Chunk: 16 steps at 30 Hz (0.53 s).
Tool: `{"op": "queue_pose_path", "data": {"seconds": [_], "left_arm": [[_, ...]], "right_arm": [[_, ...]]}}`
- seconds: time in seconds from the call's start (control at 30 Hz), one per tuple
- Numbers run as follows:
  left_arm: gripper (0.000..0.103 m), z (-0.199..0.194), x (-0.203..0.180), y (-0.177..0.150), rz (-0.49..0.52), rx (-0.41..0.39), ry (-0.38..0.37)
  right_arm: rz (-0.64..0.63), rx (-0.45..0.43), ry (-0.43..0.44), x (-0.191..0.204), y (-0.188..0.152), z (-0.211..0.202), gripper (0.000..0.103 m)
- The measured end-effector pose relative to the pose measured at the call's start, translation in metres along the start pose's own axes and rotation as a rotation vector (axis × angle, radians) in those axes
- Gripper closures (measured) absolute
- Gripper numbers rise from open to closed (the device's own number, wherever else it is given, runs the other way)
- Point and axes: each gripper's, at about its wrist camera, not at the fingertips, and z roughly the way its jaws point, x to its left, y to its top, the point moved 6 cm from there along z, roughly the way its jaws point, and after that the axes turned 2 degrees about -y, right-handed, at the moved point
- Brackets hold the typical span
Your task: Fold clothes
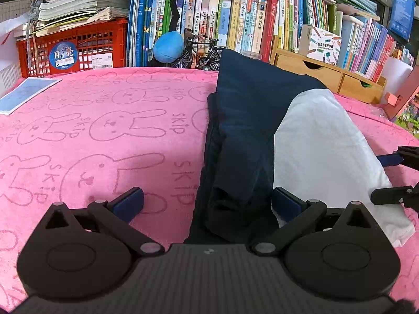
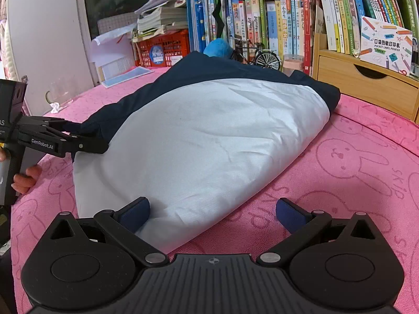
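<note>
A folded garment, navy [image 1: 246, 130] with a white panel [image 1: 322, 151], lies on the pink rabbit-print towel [image 1: 104, 130]. My left gripper [image 1: 208, 204] is open, its jaws wide over the garment's near navy edge; the right pad [image 1: 285, 204] rests by the white cloth and nothing is held. In the right wrist view the white panel [image 2: 204, 144] covers most of the navy part [image 2: 188, 68]. My right gripper [image 2: 213, 213] is open at the white panel's near corner, its left pad [image 2: 136, 214] touching cloth. Each gripper shows in the other's view, the right one [image 1: 383, 178] and the left one [image 2: 89, 138].
A hand [image 2: 26, 178] holds the left gripper's handle. Behind the towel stand a packed bookshelf [image 1: 235, 21], a red crate [image 1: 73, 47], a model bicycle [image 1: 199, 52], a blue plush [image 1: 167, 47] and wooden drawers [image 2: 366, 83]. A blue booklet [image 1: 23, 94] lies at the far left.
</note>
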Motion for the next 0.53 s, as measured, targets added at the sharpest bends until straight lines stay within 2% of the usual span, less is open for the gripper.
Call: {"op": "queue_pose_path", "data": {"seconds": [0.53], "left_arm": [[0.0,-0.0001,-0.0006,0.0003,-0.001,0.0,0.005]], "right_arm": [[-0.002,-0.003,0.0,-0.0003,-0.0004,0.0007,0.0]]}}
